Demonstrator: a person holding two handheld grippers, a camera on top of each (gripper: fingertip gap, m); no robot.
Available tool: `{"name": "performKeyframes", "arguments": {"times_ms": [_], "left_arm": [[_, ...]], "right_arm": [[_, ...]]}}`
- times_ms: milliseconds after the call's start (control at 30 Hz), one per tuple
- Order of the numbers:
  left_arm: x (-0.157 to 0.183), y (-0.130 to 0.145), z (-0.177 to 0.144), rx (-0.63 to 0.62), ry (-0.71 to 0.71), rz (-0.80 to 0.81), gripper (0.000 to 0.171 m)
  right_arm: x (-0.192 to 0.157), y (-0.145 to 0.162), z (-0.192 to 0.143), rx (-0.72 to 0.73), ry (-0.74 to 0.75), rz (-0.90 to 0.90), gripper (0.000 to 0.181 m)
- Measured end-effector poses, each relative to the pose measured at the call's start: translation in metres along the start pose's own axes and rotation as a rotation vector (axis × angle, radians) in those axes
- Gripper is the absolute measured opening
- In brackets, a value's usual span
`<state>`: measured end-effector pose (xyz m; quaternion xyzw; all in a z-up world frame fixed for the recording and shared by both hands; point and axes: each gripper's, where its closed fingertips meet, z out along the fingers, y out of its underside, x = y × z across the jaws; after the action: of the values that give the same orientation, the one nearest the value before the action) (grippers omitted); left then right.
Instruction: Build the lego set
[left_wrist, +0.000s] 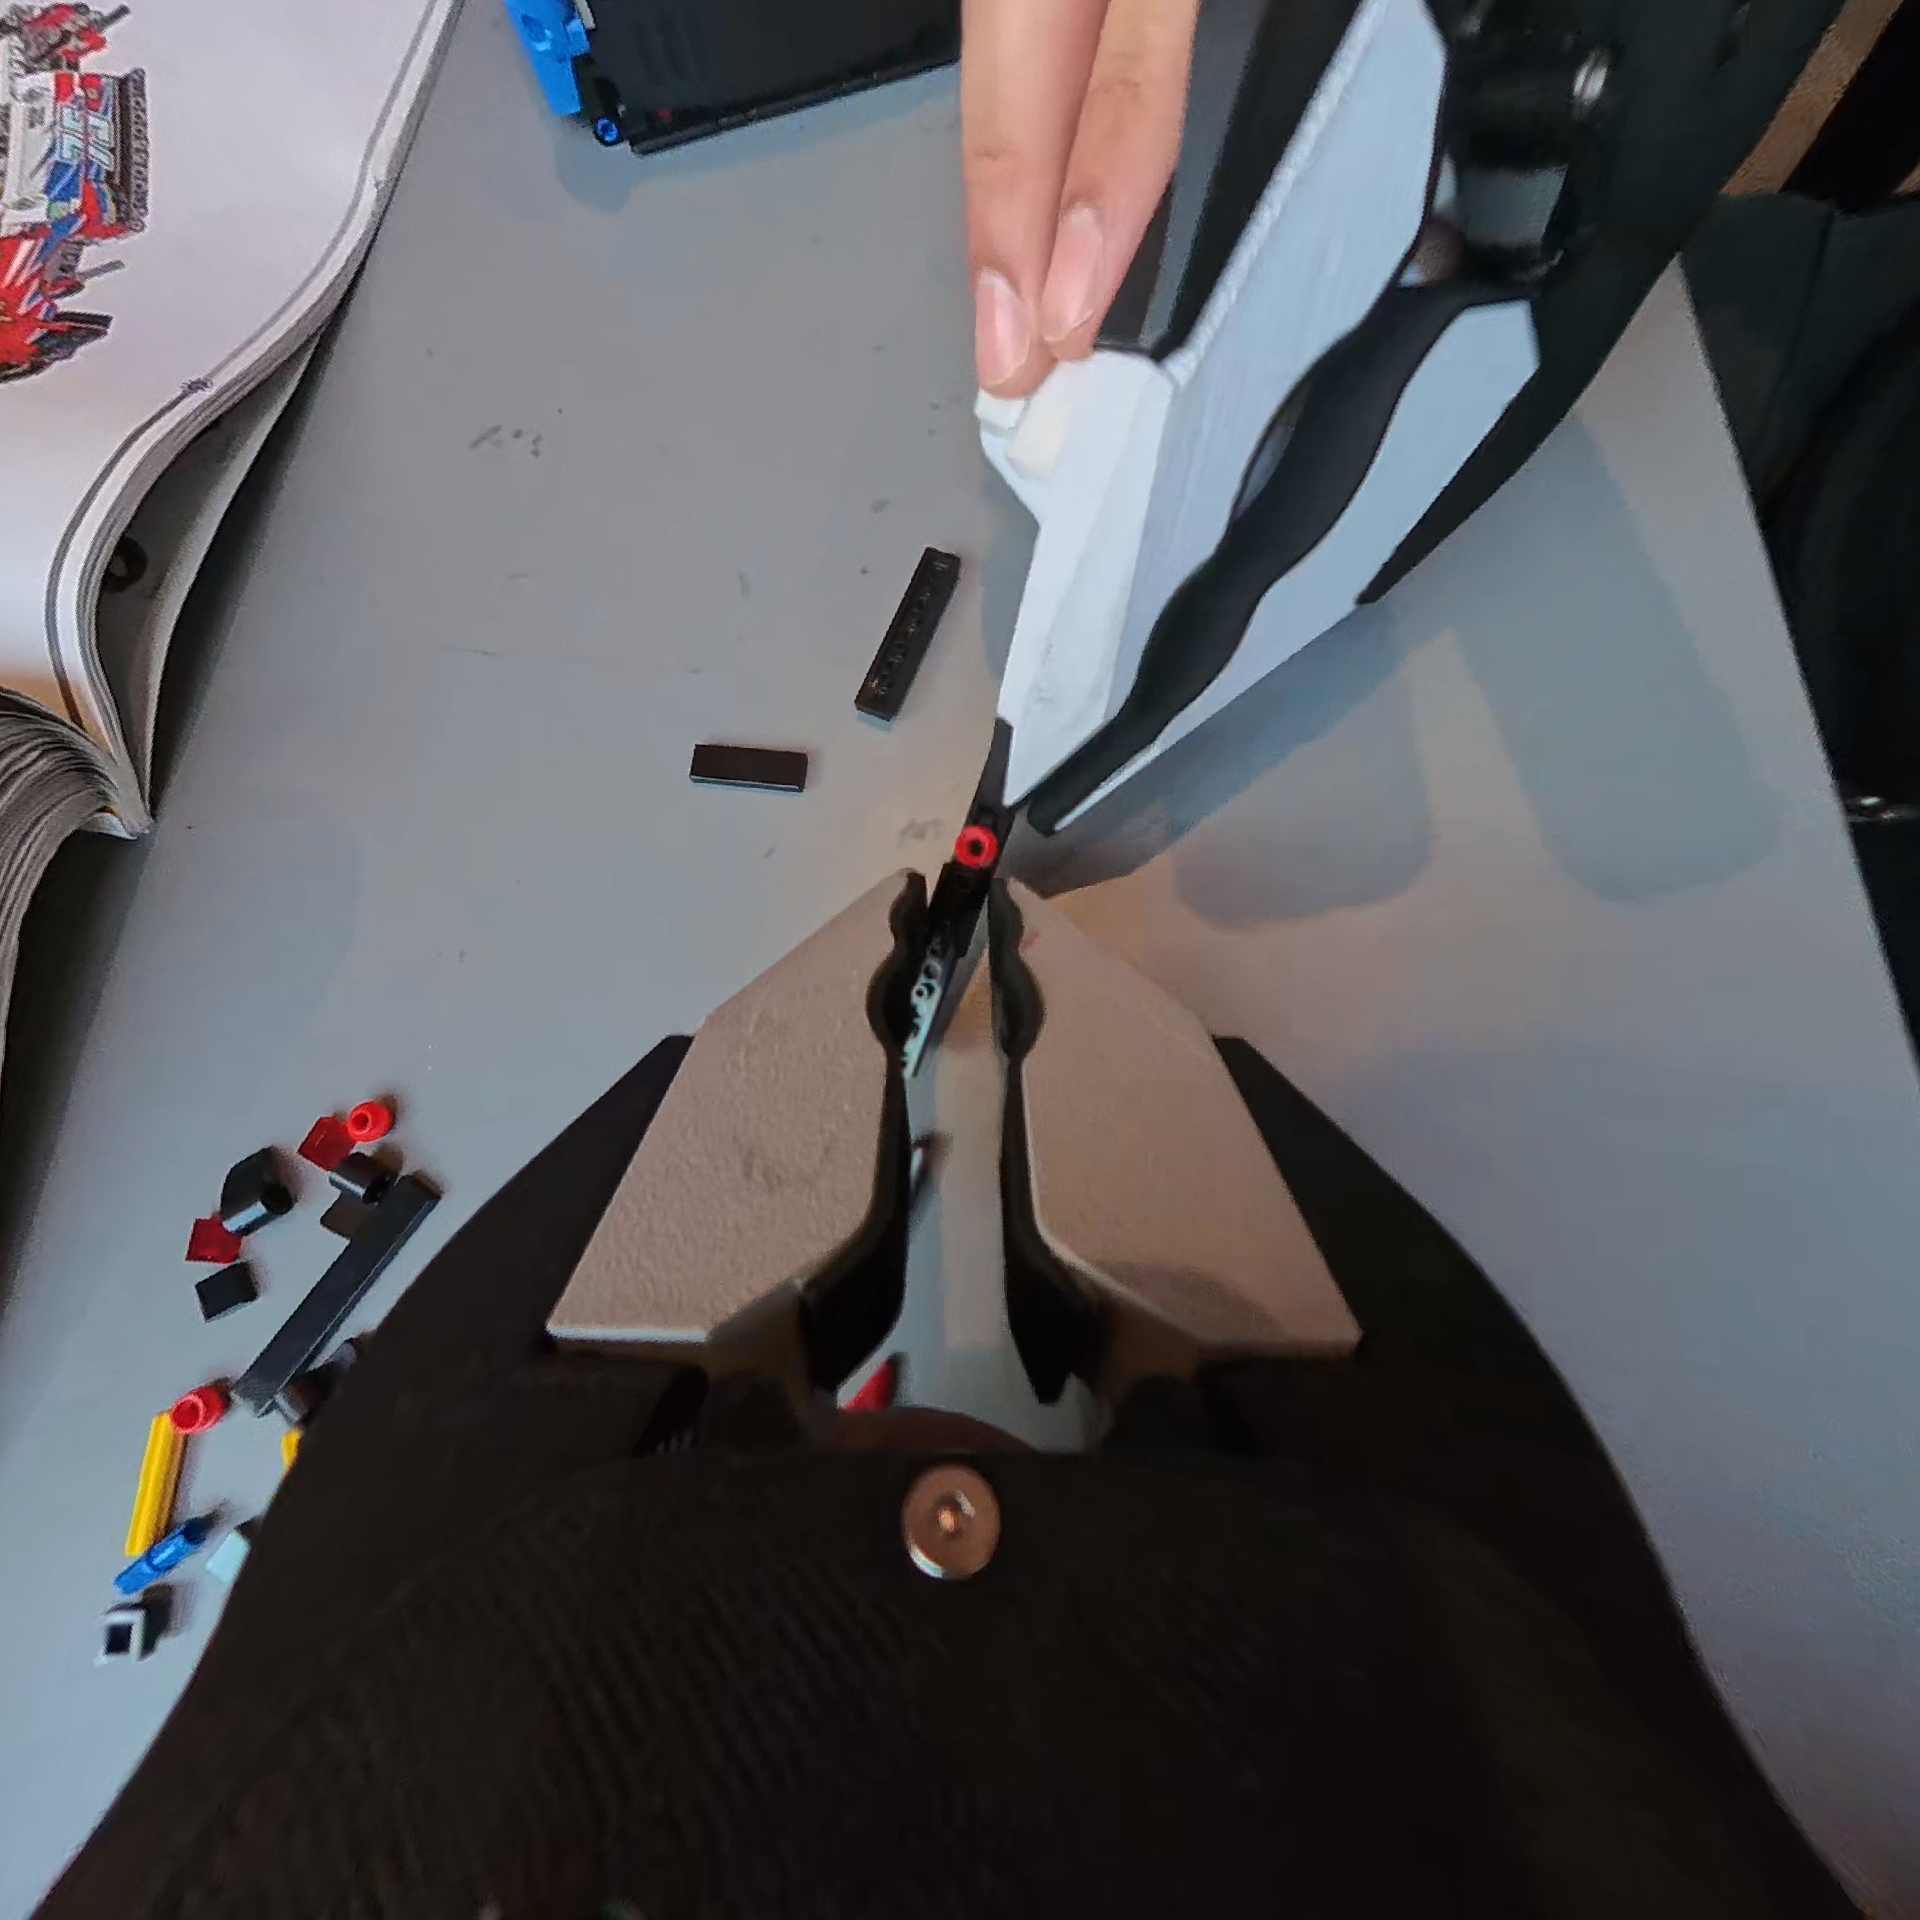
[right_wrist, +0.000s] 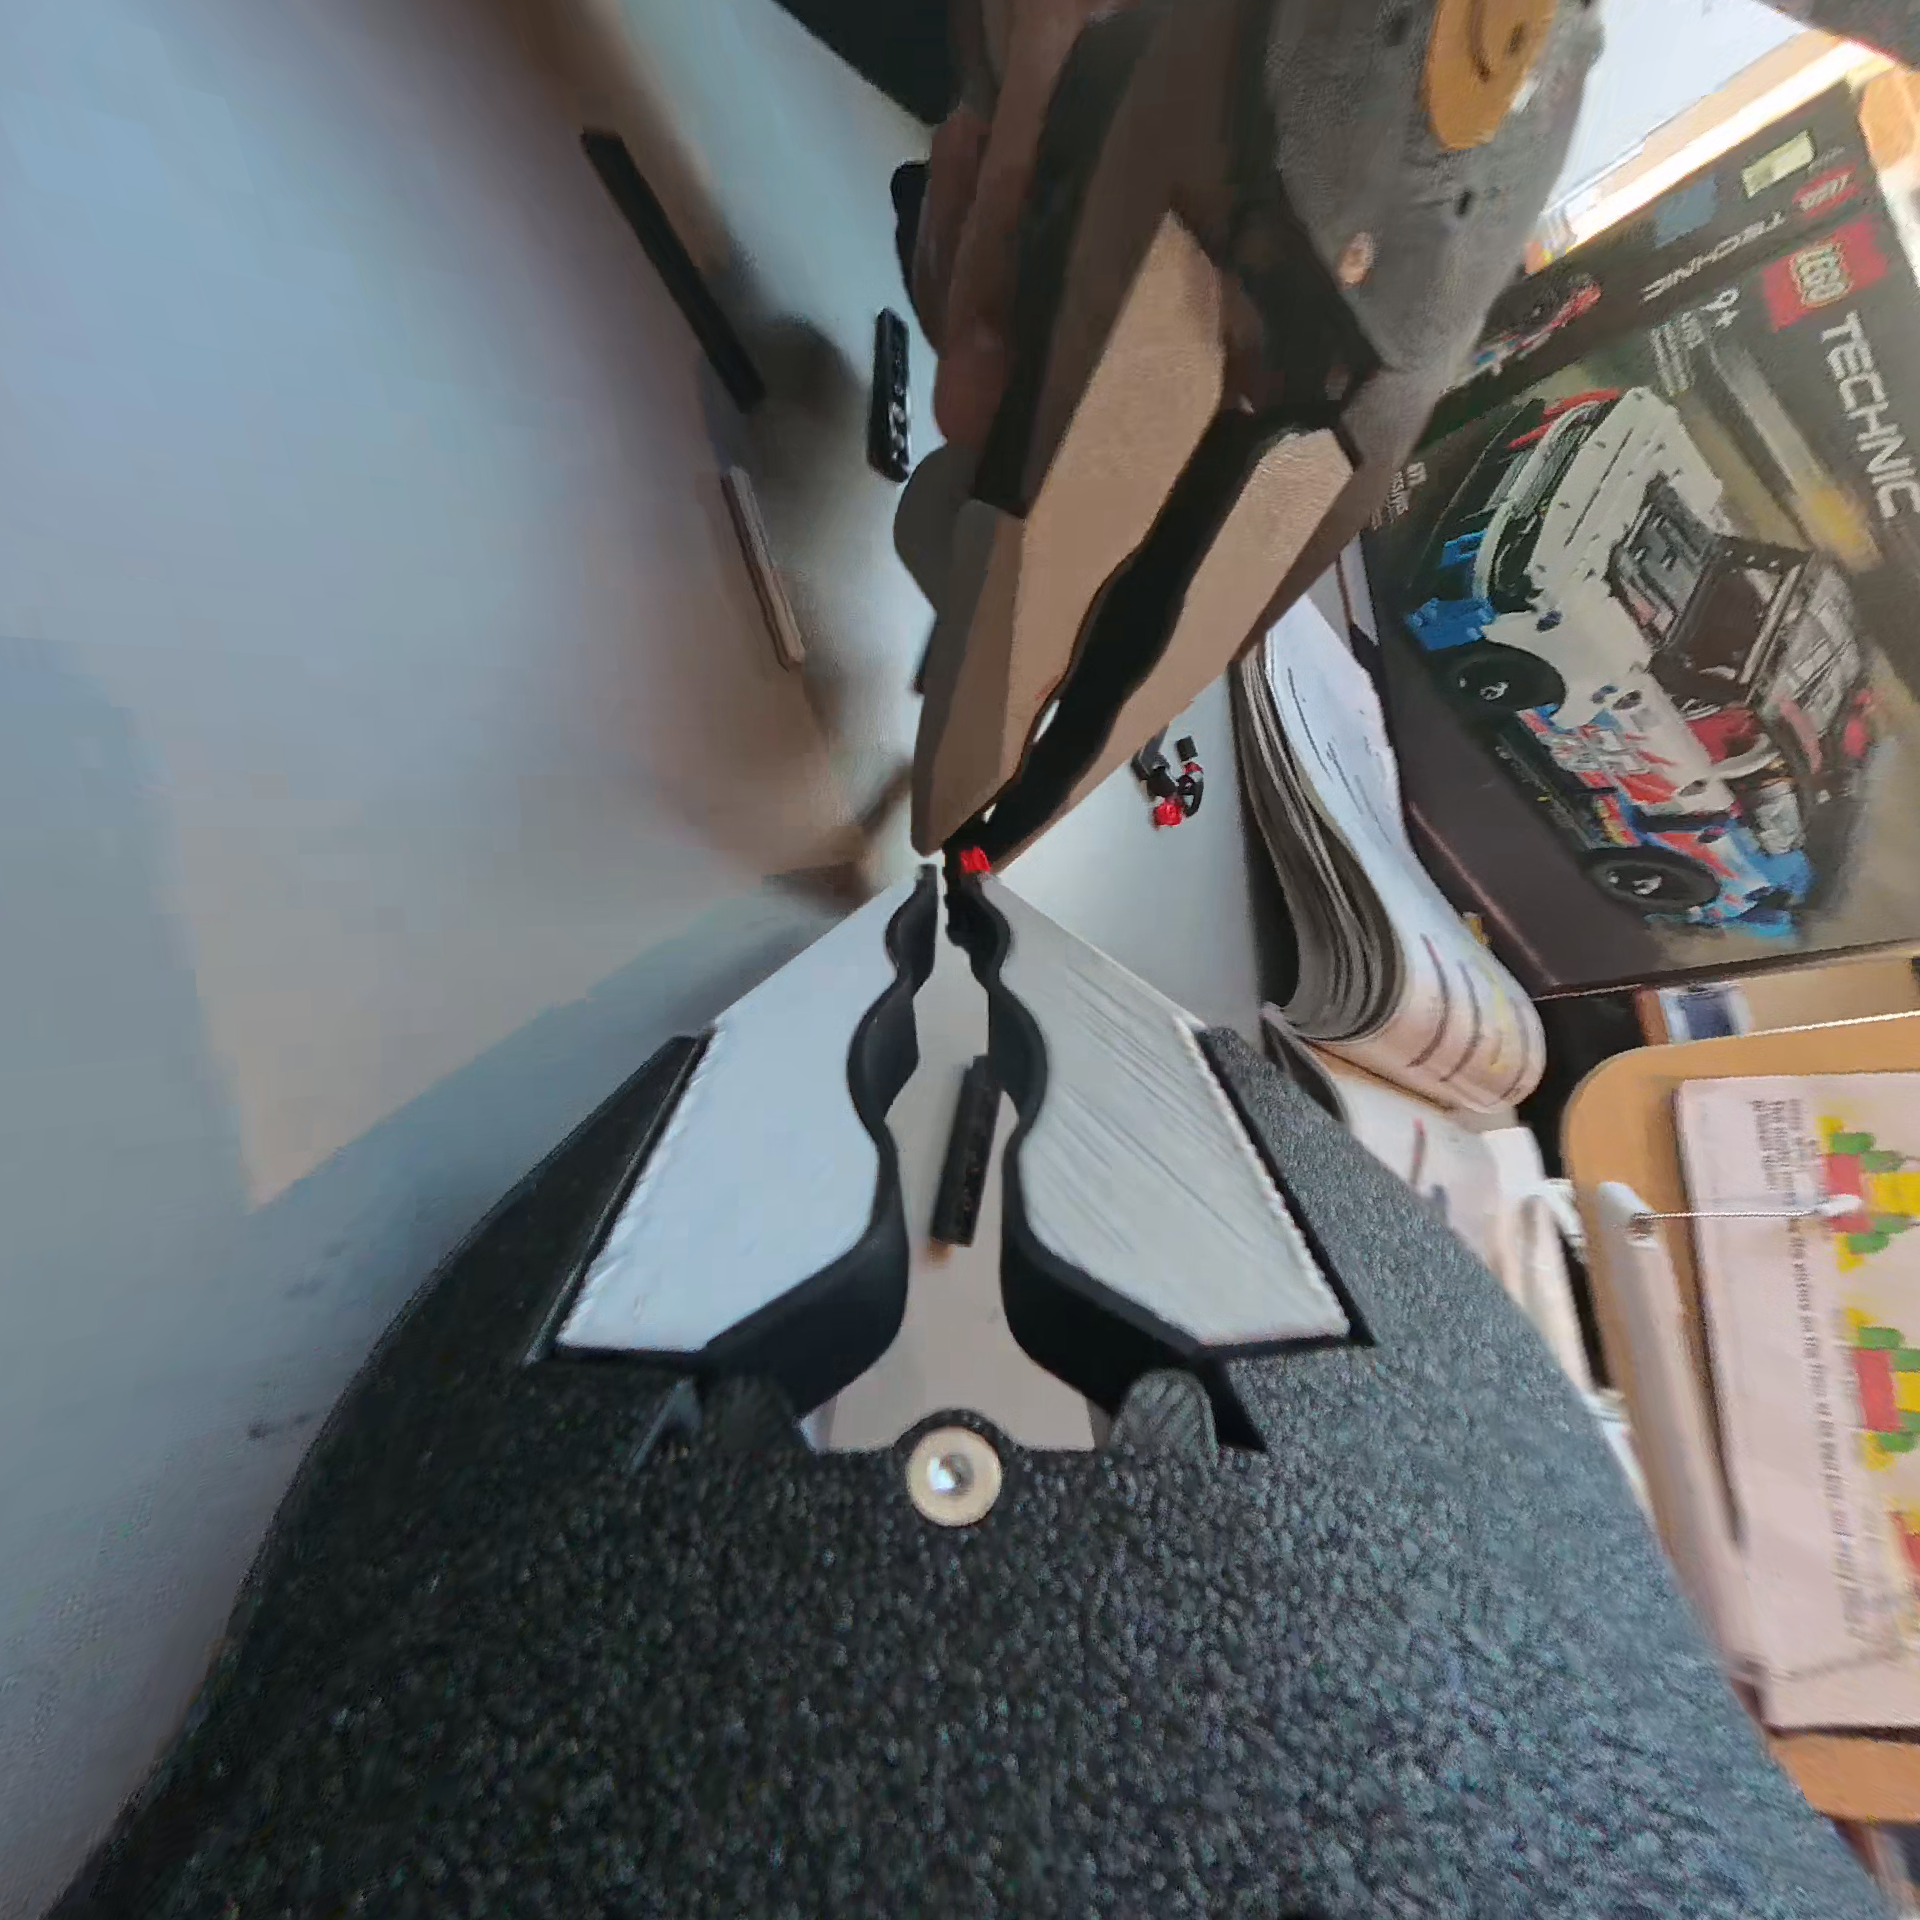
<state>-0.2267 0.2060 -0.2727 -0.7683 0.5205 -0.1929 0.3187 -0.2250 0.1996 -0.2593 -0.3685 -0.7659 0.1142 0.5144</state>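
My left gripper (left_wrist: 956, 899), with tan fingers, is shut on a thin black beam (left_wrist: 940, 966) that has a red pin (left_wrist: 975, 847) just past the fingertips. My right gripper (left_wrist: 1023, 802), with white fingers, comes in from the upper right, and its tips are closed on the far end of the same black piece (left_wrist: 995, 764). In the right wrist view the right gripper (right_wrist: 948, 891) meets the tan left gripper (right_wrist: 961, 831) tip to tip, with the red pin (right_wrist: 972, 860) between them. Both are held above the grey table (left_wrist: 582, 520).
A black studded plate (left_wrist: 909, 634) and a black tile (left_wrist: 748, 767) lie just left of the grippers. Several loose small pieces (left_wrist: 312, 1195) lie at the lower left. An open instruction booklet (left_wrist: 208, 260) and a black-and-blue partial build (left_wrist: 675, 73) sit at the far edge. The set's box (right_wrist: 1662, 571) stands beyond. Both grippers' tips are close together, under 4 cm apart.
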Motion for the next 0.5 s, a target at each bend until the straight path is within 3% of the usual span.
{"name": "performKeyframes", "arguments": {"times_ms": [267,500], "left_arm": [[-0.006,0.007,0.008,-0.068,-0.094,0.089,0.007],[-0.006,0.007,0.007,-0.067,-0.128,0.178,0.007]], "right_arm": [[0.04,-0.002,-0.008,0.177,0.071,0.293,0.0],[0.046,-0.001,-0.012,0.195,0.133,0.275,0.0]]}}
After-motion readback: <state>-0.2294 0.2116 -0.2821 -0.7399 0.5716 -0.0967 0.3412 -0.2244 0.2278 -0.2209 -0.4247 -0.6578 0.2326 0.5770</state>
